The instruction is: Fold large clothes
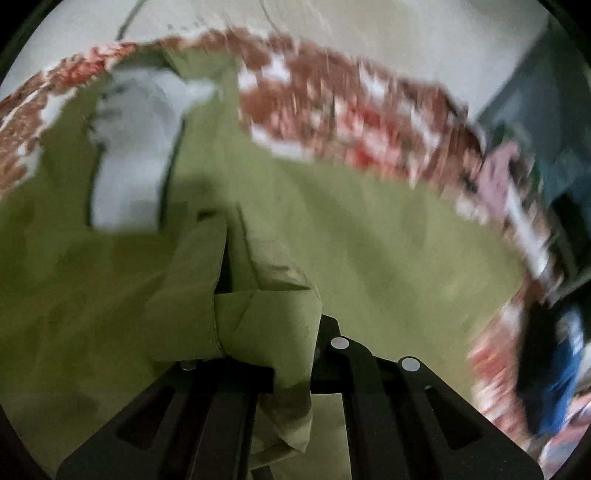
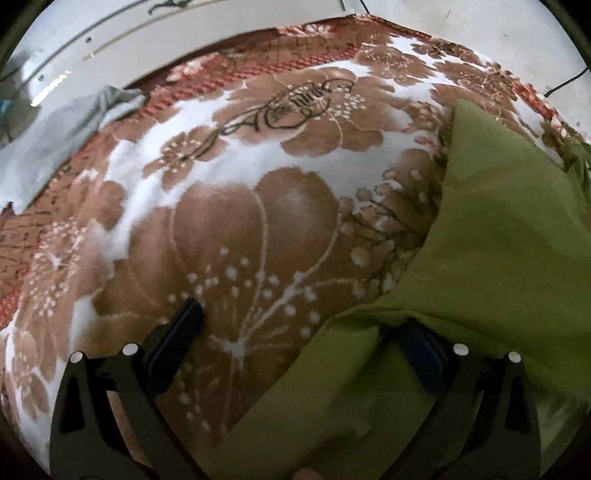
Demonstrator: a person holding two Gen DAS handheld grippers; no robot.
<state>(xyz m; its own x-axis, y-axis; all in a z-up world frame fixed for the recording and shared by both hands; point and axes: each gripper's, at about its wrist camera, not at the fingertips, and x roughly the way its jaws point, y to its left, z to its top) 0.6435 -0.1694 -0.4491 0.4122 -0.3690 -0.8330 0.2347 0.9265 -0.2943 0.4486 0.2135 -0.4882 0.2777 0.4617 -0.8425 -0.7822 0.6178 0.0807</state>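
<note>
A large olive-green garment (image 1: 351, 229) lies spread on a brown-and-white floral blanket (image 1: 332, 88). In the left wrist view my left gripper (image 1: 266, 332) is shut on a bunched fold of the green garment, which drapes over and hides its fingertips. A white patch (image 1: 129, 155) shows on the garment at upper left. In the right wrist view the garment (image 2: 498, 221) covers the right side of the blanket (image 2: 240, 221). My right gripper (image 2: 295, 321) is open; its left finger (image 2: 177, 332) rests over the blanket, its right finger (image 2: 421, 347) sits under the garment's edge.
A grey-white cloth (image 2: 74, 118) lies at the blanket's far left edge by a pale wall (image 2: 184, 29). Dark and blue objects (image 1: 554, 350) stand beyond the blanket's right edge in the blurred left wrist view.
</note>
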